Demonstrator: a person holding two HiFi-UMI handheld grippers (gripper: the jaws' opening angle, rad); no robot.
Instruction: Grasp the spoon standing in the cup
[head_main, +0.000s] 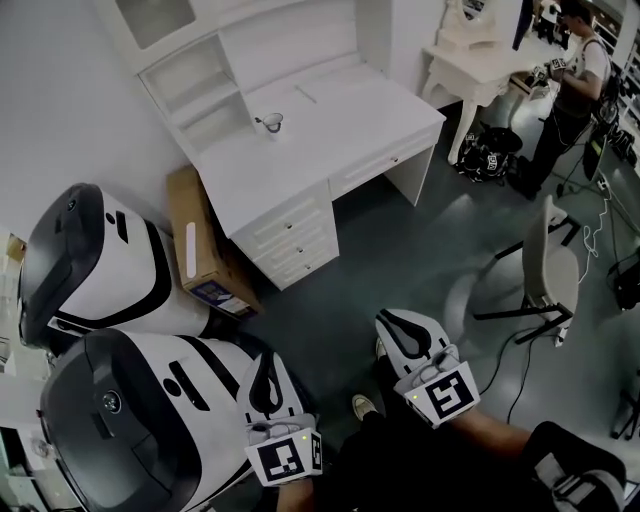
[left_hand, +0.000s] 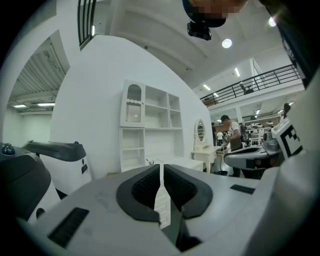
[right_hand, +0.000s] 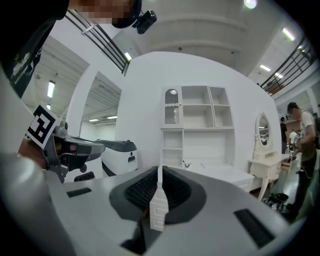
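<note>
Spoon (head_main: 264, 119): held by neither claw; the left gripper (left_hand: 161, 182) and the right gripper (right_hand: 160, 187) each have their jaws pressed together with nothing between them. Just beyond the left gripper stand two white-and-black machines (head_main: 95, 262) and a cardboard box (head_main: 205, 250). Farther off, well apart from both grippers, the spoon stands in the cup (head_main: 272, 124) on the white desk (head_main: 340, 125).

Too small: we cannot tell what stands in the cup (head_main: 269, 122) on the desk (head_main: 340, 115) | Cut off: white-and-black machine (head_main: 110, 420), clipped at the bottom-left corner.
</note>
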